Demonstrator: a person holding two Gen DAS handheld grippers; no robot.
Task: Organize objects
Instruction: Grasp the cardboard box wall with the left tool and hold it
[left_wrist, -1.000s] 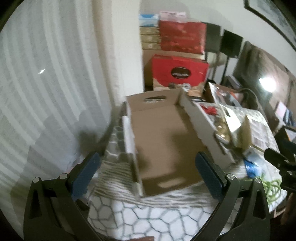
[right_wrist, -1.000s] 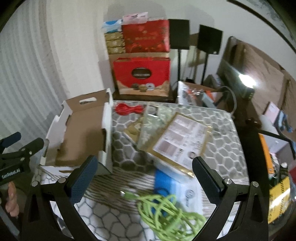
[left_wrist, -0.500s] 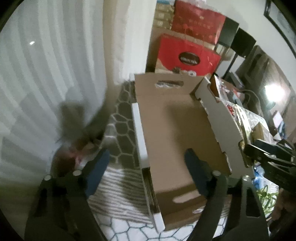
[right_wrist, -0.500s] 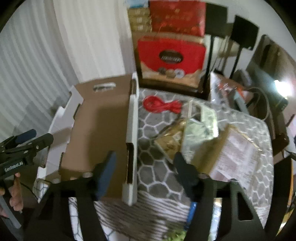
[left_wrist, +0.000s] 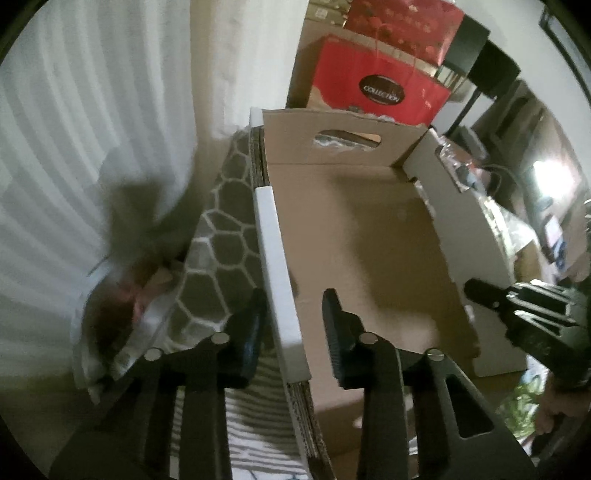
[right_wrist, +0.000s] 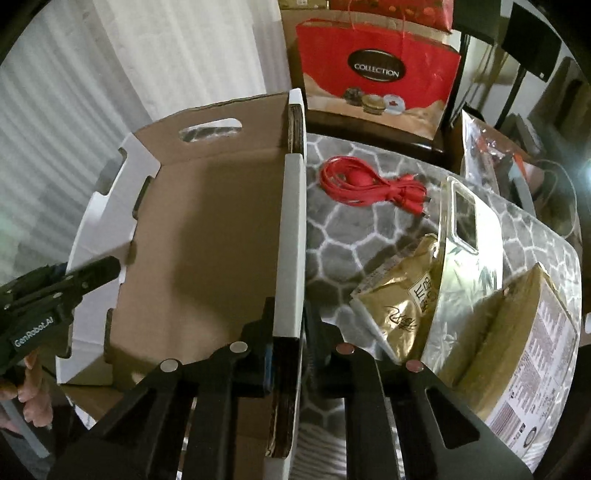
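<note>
An empty cardboard box (right_wrist: 199, 236) sits at ten o'clock from the red cable (right_wrist: 365, 186). The left gripper (left_wrist: 291, 325) and right gripper (right_wrist: 290, 328) have just closed, pinching opposite side walls. Uneven lifting could bend these thin walls.

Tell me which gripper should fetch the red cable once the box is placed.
Probably right. Both grippers' jaws have just been closing, each astride a box wall. The right gripper holds the wall beside the red cable on the blanket; the left gripper is at the far wall, box between.
</note>
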